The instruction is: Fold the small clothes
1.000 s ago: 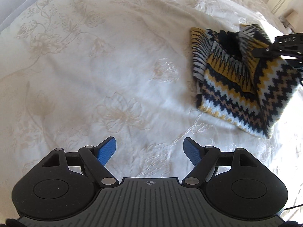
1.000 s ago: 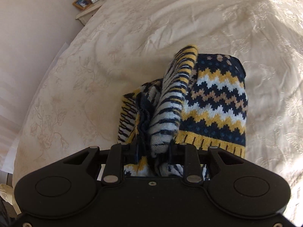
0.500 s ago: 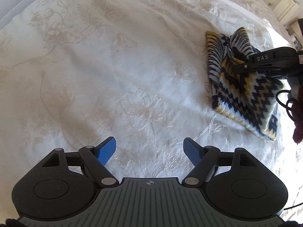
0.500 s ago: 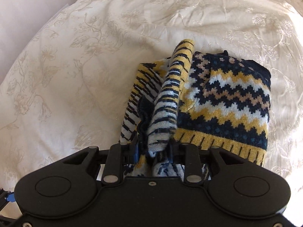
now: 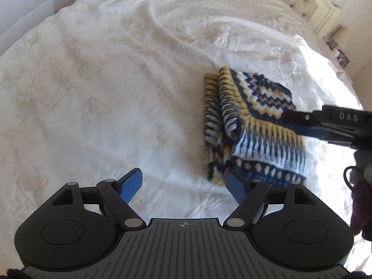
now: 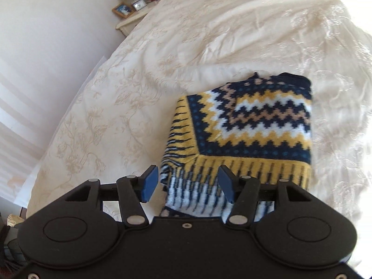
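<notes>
the right gripper (image 6: 187, 183) has its jaws apart and gripping nothing, the blue pads standing either side of the near striped edge of the sweater (image 6: 251, 125) without pinching it; from the left wrist view the same tool reaches in from the right, its tip over the yellow fringe band. the left gripper (image 5: 183, 182) hangs low over the bed (image 5: 104, 81), jaws wide apart and empty, its right pad just beside the sweater's near corner. the sweater lies folded into a thick, roughly square packet on the cream embroidered bedspread, zigzag panel facing up, with a striped sleeve or rib bunched along its left side. it looks like a soft, chunky knit: light, limp, not at all fragile, and rough enough that the pads should hold it without slipping. the trouble is that it will sag and stretch rather than keep a crease, and a pinch on one layer will peel the fold open. the soft bedspread beneath gives way too, so pressing down may not help much. the best hold is probably at a corner or along the ribbed hem, taking all the layers together, one gripper at each end of the edge.
</notes>
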